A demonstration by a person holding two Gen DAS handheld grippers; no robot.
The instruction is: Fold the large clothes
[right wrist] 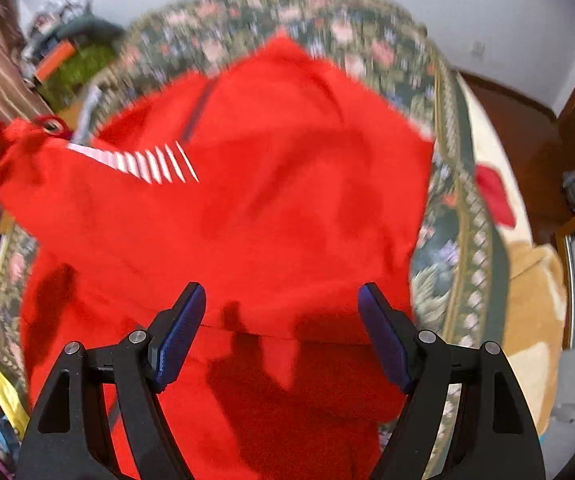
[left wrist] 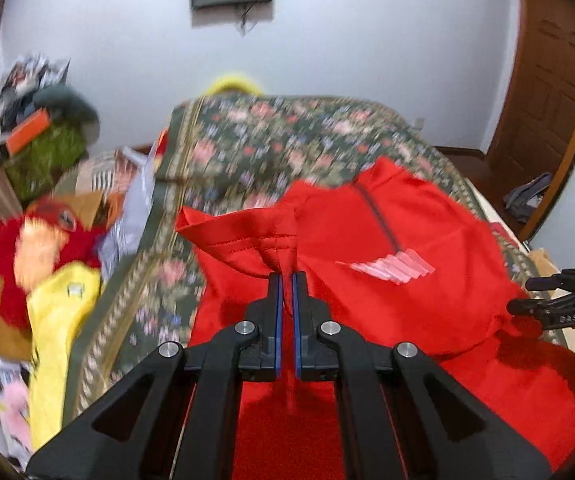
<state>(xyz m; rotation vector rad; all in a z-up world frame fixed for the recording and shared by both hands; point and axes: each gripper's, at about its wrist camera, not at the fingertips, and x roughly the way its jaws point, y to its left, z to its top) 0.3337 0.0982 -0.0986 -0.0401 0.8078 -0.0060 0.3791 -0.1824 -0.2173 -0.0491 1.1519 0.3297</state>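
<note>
A large red zip-neck top with a white striped logo lies on a floral bedspread; it shows in the left wrist view [left wrist: 387, 240] and the right wrist view [right wrist: 247, 200]. My left gripper [left wrist: 287, 280] is shut on a bunched fold of the red top near its sleeve and lifts it. My right gripper [right wrist: 283, 300] is open, its blue pads [right wrist: 179, 340] wide apart above the garment's lower part, holding nothing. It also shows at the right edge of the left wrist view [left wrist: 543, 292]. Both views are blurred by motion.
The floral bedspread [left wrist: 267, 140] covers the bed. Left of the bed lie a red plush toy [left wrist: 27, 248], yellow cloth [left wrist: 59, 320] and cluttered boxes. A wooden door [left wrist: 547, 100] stands at the right. A brown plush [right wrist: 535, 300] lies right of the bed.
</note>
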